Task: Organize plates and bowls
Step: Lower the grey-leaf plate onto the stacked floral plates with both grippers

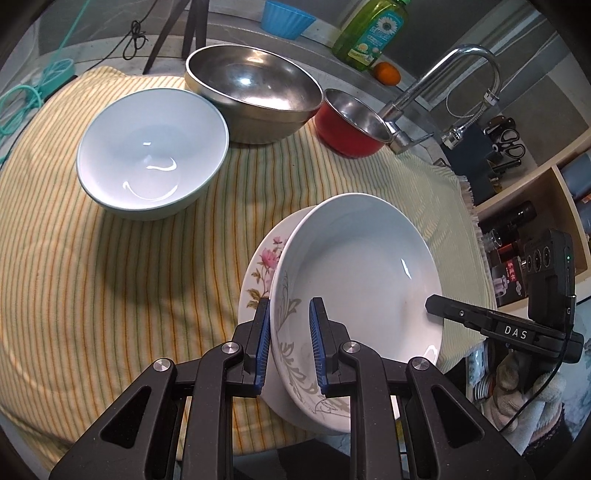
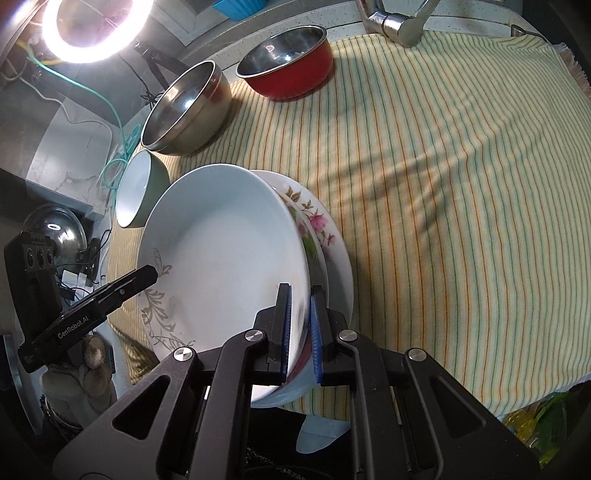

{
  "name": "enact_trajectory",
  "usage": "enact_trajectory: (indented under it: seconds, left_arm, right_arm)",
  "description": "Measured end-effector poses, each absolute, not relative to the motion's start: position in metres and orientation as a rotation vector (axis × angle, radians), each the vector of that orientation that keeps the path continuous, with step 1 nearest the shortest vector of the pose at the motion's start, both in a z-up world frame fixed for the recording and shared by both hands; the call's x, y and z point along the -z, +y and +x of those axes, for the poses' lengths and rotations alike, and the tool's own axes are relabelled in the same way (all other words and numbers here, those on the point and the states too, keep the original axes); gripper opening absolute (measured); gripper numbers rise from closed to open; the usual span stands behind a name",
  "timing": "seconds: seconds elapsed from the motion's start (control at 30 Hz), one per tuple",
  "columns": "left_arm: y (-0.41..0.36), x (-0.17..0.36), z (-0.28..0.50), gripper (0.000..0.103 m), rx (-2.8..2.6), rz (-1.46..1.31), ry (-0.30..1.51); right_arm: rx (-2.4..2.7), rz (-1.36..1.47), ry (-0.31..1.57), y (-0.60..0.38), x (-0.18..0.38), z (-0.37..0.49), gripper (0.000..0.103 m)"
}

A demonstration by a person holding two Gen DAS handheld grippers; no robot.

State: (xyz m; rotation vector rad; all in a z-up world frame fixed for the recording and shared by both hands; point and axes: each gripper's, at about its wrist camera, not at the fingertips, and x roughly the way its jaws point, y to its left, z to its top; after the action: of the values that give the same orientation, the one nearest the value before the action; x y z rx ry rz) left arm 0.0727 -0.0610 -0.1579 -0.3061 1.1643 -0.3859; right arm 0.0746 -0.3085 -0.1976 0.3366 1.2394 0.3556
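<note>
A white deep plate with a grey leaf pattern [image 1: 354, 273] [image 2: 221, 240] is tilted over a flowered plate [image 1: 260, 266] [image 2: 321, 229] on the striped cloth. My left gripper [image 1: 290, 343] straddles the deep plate's near rim, jaws a little apart around it. My right gripper [image 2: 300, 325] is shut on the opposite rim; its finger shows in the left wrist view [image 1: 461, 314]. A white bowl with green outside [image 1: 151, 151] [image 2: 138, 192], a large steel bowl [image 1: 255, 92] [image 2: 184, 107] and a red bowl [image 1: 351, 122] [image 2: 291, 66] stand behind.
A yellow striped cloth [image 1: 110, 280] [image 2: 443, 184] covers the counter. A tap [image 1: 424, 92] stands at the back right beside a green soap bottle [image 1: 373, 29] and an orange [image 1: 386, 73]. A blue cup [image 1: 286, 16] is at the back. A ring light [image 2: 92, 29] shines far left.
</note>
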Motion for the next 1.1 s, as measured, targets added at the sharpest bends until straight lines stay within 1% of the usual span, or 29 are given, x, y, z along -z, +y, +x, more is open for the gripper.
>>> enact_trajectory:
  seconds: [0.23,1.03,1.1]
  left_arm:
    - [-0.067,0.157,0.072,0.018,0.373,-0.248,1.161]
    - [-0.082,0.158,0.073,0.018,0.356,-0.128,1.165]
    - [-0.081,0.158,0.074,0.018,0.358,-0.126,1.165]
  right_arm:
    - [-0.353,0.305,1.238,-0.306,0.196,0.074,0.010]
    - [-0.291,0.026,1.180,-0.280,0.185,0.067,0.013]
    - [-0.292,0.022,1.182,-0.280,0.184,0.066,0.017]
